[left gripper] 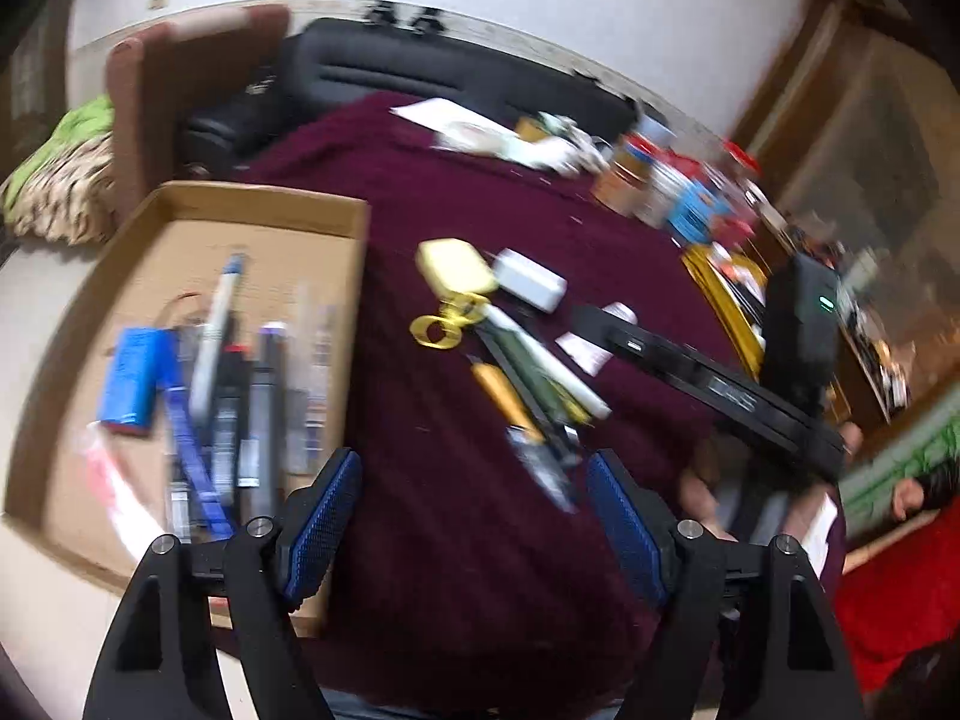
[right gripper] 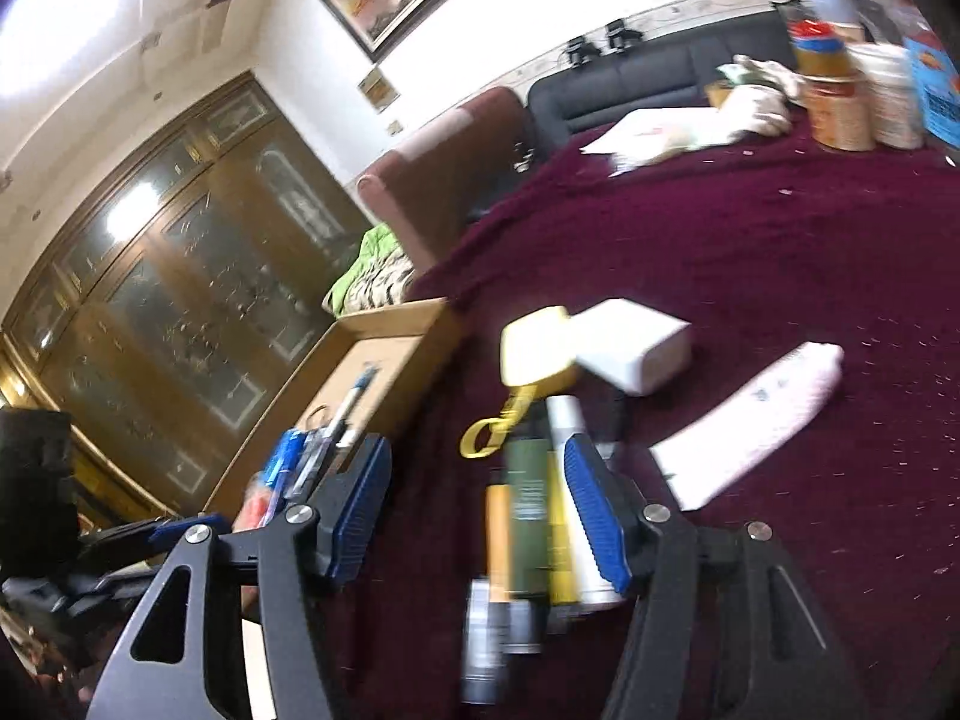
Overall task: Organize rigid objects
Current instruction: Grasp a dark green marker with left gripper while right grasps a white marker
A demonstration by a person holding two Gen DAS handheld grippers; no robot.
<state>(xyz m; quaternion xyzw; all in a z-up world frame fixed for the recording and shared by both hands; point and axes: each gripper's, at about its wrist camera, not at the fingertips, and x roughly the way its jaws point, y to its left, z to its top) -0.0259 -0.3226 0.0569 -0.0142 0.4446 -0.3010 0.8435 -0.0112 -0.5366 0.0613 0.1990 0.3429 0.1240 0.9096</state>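
Observation:
A shallow cardboard tray (left gripper: pixel 264 204) lies at the left on the maroon cloth and holds several pens, markers and a blue battery pack (left gripper: pixel 135 381). My left gripper (left gripper: pixel 474 519) hangs open over the cloth just right of the tray, nothing between its blue pads. A loose bundle of pens and markers (left gripper: pixel 534 372) lies mid-table, with a yellow case (left gripper: pixel 456 267), its strap loop (left gripper: pixel 441 327) and a white charger block (left gripper: pixel 531 279) behind it. My right gripper (right gripper: pixel 477 501) is open low over that bundle (right gripper: pixel 528 510), pads not pressing on it. A pale pink packet (right gripper: pixel 750 426) lies to its right.
Jars, tins and boxes (left gripper: pixel 666 186) crowd the table's far right corner, with papers (left gripper: pixel 474 126) at the far edge. A black sofa (left gripper: pixel 420 66) and a brown armchair (left gripper: pixel 180 72) stand behind the table. A glass-fronted cabinet (right gripper: pixel 180 270) is at the left. The tray's edge (right gripper: pixel 384 324) is left of my right gripper.

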